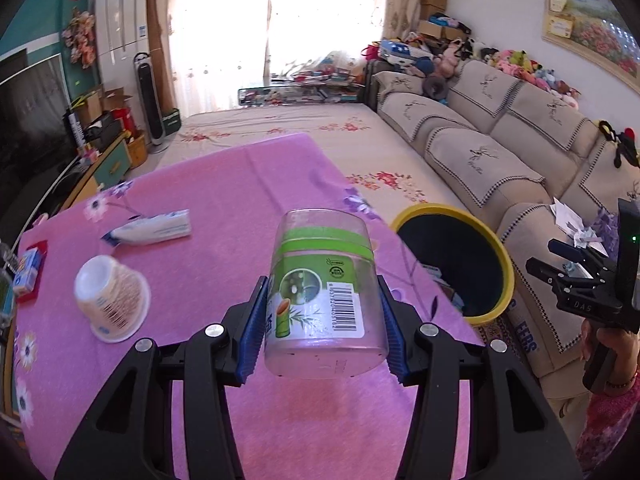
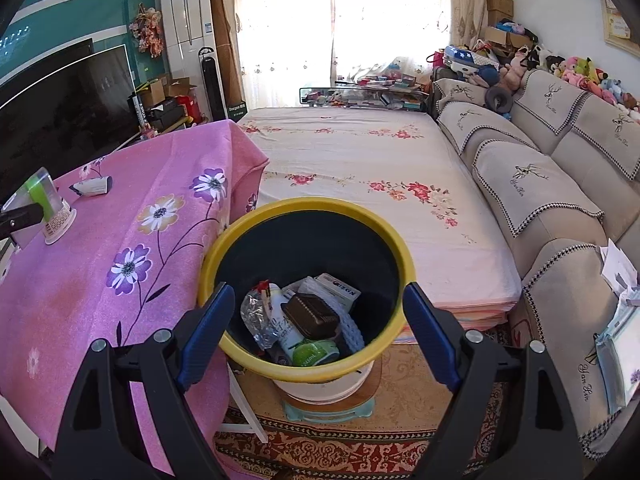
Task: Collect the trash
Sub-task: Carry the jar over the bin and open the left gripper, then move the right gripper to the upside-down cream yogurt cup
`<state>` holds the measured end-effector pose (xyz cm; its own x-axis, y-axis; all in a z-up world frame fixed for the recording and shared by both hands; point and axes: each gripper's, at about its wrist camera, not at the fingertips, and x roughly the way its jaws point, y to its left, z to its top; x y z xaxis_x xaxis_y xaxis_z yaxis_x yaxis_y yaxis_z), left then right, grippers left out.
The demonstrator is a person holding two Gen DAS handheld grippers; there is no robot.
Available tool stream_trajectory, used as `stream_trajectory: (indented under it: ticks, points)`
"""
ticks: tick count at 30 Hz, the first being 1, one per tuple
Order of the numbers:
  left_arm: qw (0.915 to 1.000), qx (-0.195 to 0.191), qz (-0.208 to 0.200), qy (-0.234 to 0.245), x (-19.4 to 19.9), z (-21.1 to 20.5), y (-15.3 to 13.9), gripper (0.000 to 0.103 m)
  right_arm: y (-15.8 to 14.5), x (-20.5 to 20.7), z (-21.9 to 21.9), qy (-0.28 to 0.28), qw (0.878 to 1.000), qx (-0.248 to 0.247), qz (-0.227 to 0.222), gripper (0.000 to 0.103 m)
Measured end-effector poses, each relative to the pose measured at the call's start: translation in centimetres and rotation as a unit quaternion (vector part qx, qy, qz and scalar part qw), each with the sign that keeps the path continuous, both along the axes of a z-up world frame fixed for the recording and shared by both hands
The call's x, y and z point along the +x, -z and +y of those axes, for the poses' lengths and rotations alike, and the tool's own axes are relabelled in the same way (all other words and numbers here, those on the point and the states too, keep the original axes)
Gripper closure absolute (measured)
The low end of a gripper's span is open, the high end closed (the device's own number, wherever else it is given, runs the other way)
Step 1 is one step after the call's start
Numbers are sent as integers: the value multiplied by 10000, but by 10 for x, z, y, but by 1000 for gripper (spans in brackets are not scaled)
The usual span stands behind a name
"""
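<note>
Clear plastic jar (image 1: 322,296) with a green band is clamped between the blue pads of the left gripper (image 1: 323,322), held above the pink flowered tablecloth (image 1: 224,200). Just beside the table stands the yellow-rimmed bin (image 2: 308,208), already holding rubbish; the right gripper (image 2: 316,332) hovers over it, jaws wide and empty.

pink floral tablecloth (image 2: 80,300) near left | white flower-print bedspread (image 2: 360,184) centre, far of tablecloth | beige fabric sofa with antler-embroidered covers (image 2: 560,184) right | plush toys (image 2: 580,70) along sofa back, far right | black TV screen (image 2: 60,100) far left | white tall cabinet (image 2: 186,28) beside bright curtained window (image 2: 340,20) | patterned red rug (image 2: 340,448) near floor
</note>
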<state>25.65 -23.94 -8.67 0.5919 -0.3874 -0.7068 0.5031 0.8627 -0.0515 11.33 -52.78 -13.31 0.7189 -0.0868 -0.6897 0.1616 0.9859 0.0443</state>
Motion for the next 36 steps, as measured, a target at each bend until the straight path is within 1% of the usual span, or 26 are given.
stream_trajectory:
  ticks: [3,7,12,14,15,16,19,22,24,27,30,33,36]
  points:
    - [9991,-13,51,428,7,-47,1,53,-1,-9,-14,133,9999,25,-19,22]
    - [9958,4,132,905,17,-111,5,52,3,-17,-32,290,9996,71,5,22]
    - [9926,-8,211,1200,31,-174,13,52,12,-23,-45,424,9989,153,84,22]
    - [9932,-17,155,1154,38,-189,15,43,14,-25,-49,462,9987,189,120,22]
    - [9935,-21,107,1132,40,-193,14,34,15,-25,-50,474,9986,198,133,22]
    - [9940,-43,55,1090,42,-195,12,32,16,-26,-51,481,9985,202,143,22]
    - [9945,-158,-3,1034,43,-189,3,32,18,-29,-52,496,9984,220,152,22]
    - [9957,-205,-94,903,37,-169,-6,32,20,-29,-50,490,9984,257,142,22]
    - [9963,-274,-117,808,30,-149,-12,30,20,-27,-46,452,9985,268,147,22]
    - [9971,-338,-147,660,15,-107,-18,28,19,-24,-37,349,9989,256,152,22]
    - [9980,-360,-278,444,-3,-68,-23,21,16,-19,-26,222,9994,223,156,22]
    - [9984,-284,-437,208,-22,-31,-25,16,12,-13,-10,47,9997,218,130,22]
    - [9982,-148,-564,-143,-37,7,-27,12,8,-2,9,-193,9995,198,128,21]
